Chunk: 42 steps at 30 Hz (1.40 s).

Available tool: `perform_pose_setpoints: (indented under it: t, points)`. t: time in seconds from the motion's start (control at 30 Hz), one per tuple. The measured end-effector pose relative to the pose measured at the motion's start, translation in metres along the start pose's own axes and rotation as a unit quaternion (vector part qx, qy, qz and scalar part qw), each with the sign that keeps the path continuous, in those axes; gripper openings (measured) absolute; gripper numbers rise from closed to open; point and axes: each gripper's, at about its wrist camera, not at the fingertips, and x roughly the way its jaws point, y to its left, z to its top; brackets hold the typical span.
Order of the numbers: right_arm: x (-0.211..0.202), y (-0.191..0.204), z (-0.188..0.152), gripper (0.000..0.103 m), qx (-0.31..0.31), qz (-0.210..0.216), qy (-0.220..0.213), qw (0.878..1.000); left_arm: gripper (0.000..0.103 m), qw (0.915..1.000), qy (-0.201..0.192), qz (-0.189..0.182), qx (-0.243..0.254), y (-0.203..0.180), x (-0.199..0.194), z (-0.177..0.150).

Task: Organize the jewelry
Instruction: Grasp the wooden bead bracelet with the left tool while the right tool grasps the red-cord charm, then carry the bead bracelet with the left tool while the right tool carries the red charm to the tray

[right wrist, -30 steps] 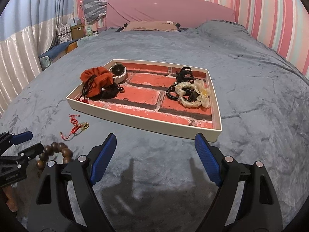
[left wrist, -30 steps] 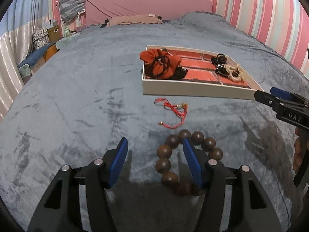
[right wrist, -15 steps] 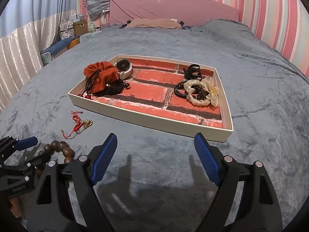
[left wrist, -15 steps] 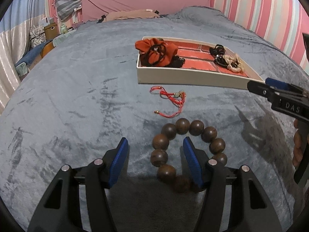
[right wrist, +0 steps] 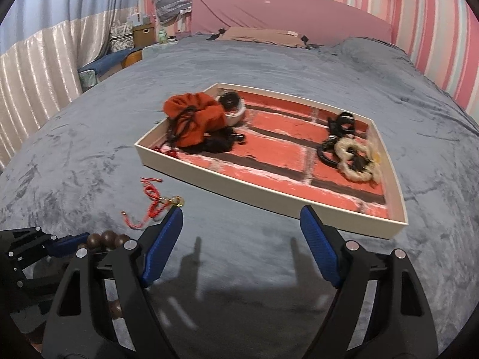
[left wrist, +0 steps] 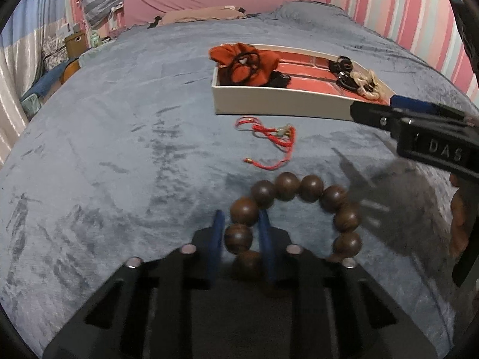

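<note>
A bracelet of large dark wooden beads lies on the grey bedspread. My left gripper is shut on its left side, with beads pinched between the blue pads. The beads also show in the right wrist view. A red string bracelet lies between the beads and the white tray. It shows in the right wrist view too. My right gripper is open and empty above the bedspread, just in front of the tray.
The tray has a brick-pattern floor and holds an orange pouch, black hair ties and a cream scrunchie. A pink headboard and pillows stand at the far end. Boxes sit beside the bed at the left.
My left gripper has closed from open onto the left side of the wooden bead bracelet. My right gripper has shifted a little toward the tray and stayed open.
</note>
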Motion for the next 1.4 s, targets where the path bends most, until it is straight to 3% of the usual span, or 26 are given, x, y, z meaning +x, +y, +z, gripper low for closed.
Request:
perform_pose_setpoints:
  t: [0.37, 0.47, 0.67, 0.73, 0.8, 1.17, 1.4]
  points:
    - [0.035, 0.04, 0.008, 0.077, -0.013, 0.014, 0.023, 1.0, 0.019, 0.9994, -0.018, 0.024, -0.019, 0.042, -0.018, -0.002]
    - [0.046, 0.048, 0.009, 0.071, -0.016, 0.016, 0.037, 0.999, 0.019, 0.9988, -0.018, 0.027, -0.036, 0.059, -0.019, -0.001]
    - [0.066, 0.06, 0.004, 0.042, -0.028, 0.02, 0.068, 0.997, 0.019, 0.9982, -0.022, 0.03, -0.048, 0.076, -0.021, 0.002]
    - [0.068, 0.063, 0.004, 0.015, -0.031, 0.022, 0.072, 0.997, 0.019, 0.9979, -0.023, 0.028, -0.053, 0.079, -0.021, 0.002]
    - [0.067, 0.062, 0.003, 0.005, -0.027, 0.035, 0.071, 0.996, 0.019, 0.9977, -0.025, 0.026, -0.057, 0.082, -0.021, 0.003]
    - [0.036, 0.031, 0.012, 0.004, -0.008, 0.041, 0.023, 0.999, 0.019, 0.9967, -0.044, 0.014, -0.066, 0.083, -0.03, 0.011]
    - [0.008, -0.005, 0.028, 0.004, 0.01, 0.025, -0.007, 1.0, 0.019, 0.9959, -0.072, -0.001, -0.055, 0.065, -0.042, 0.043]
